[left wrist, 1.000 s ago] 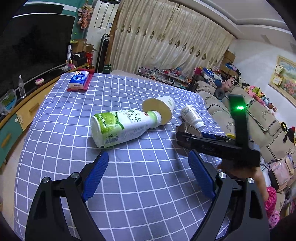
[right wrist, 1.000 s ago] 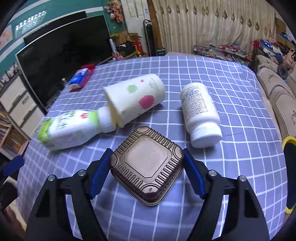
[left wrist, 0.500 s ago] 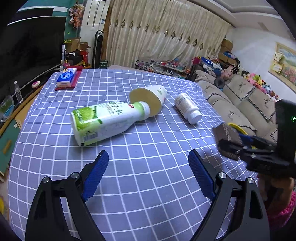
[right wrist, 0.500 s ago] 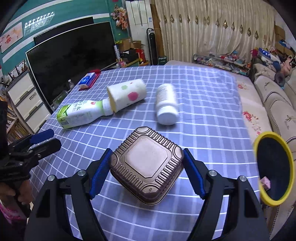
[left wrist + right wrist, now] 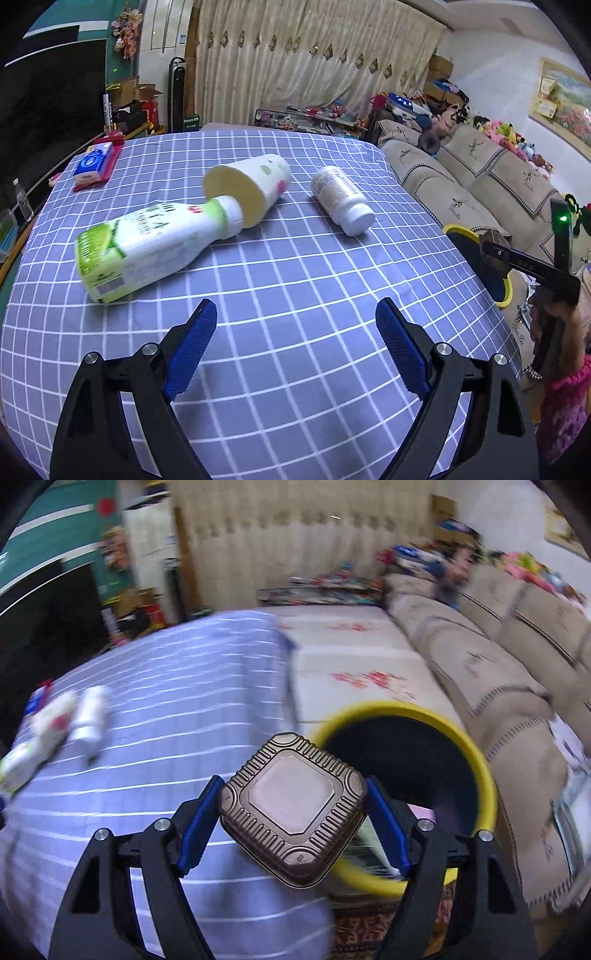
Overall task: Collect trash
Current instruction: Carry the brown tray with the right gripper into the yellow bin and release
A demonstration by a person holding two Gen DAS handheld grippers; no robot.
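2 blue-padded fingers of the right gripper (image 5: 291, 827) clamp a ribbed brown plastic tray (image 5: 293, 814), square with cut corners, held at the near rim of a yellow-rimmed bin (image 5: 476, 753). The left gripper (image 5: 295, 350) hovers with jaws wide apart over the blue checked tablecloth (image 5: 295, 280). Beyond lie a green-labelled bottle (image 5: 147, 243), paper cup (image 5: 251, 188) and white pill bottle (image 5: 341, 201); beige sofa (image 5: 480, 173) and curtains (image 5: 295, 62) behind.

Our left gripper (image 5: 295, 336) has glossy black angular arms, ribbed blue pads (image 5: 190, 349) and silver screws behind them. Our right gripper (image 5: 291, 819) looks identical. Beyond it, our hand (image 5: 554, 325) shows a pink knitted sleeve (image 5: 565, 410).
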